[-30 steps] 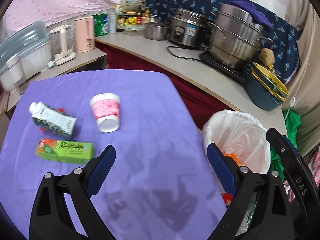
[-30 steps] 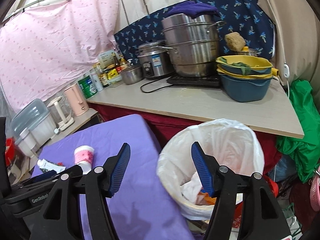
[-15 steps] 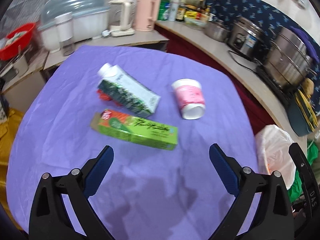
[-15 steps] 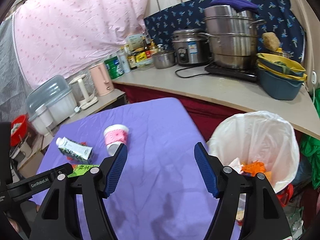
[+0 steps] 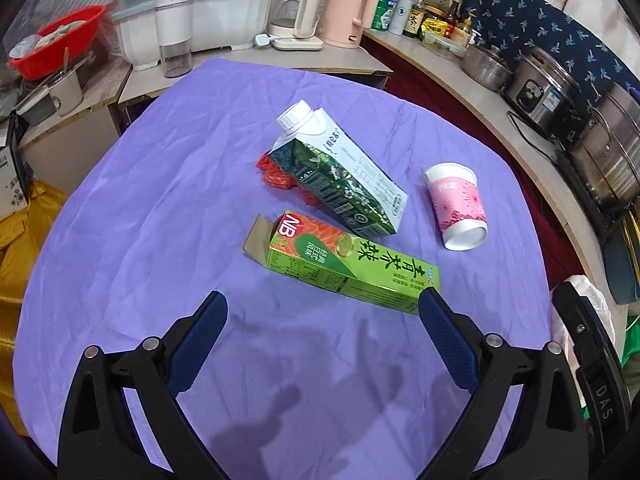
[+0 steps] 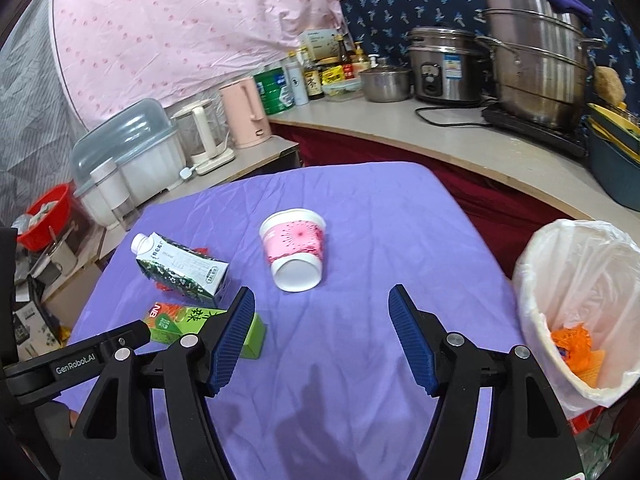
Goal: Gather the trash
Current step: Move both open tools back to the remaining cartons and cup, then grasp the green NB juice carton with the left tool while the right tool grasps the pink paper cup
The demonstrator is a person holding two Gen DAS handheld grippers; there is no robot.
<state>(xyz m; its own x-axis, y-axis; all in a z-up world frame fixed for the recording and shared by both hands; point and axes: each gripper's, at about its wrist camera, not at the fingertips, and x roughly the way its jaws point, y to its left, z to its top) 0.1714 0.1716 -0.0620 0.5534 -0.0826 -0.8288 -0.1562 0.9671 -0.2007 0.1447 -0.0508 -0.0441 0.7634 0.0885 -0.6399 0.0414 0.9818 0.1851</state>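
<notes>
Currently, both grippers are held over the purple tablecloth [image 5: 140, 208] with jaws spread wide and nothing between them. The left gripper [image 5: 322, 340] should be lowered across the narrow width of the green box [image 5: 352, 264], just ahead of its fingertips. The right gripper [image 6: 322, 336] is best aligned with the tipped paper cup [image 6: 294, 250]. Each item is then to be carried to the lined bin [image 6: 580, 300] beside the table.
</notes>
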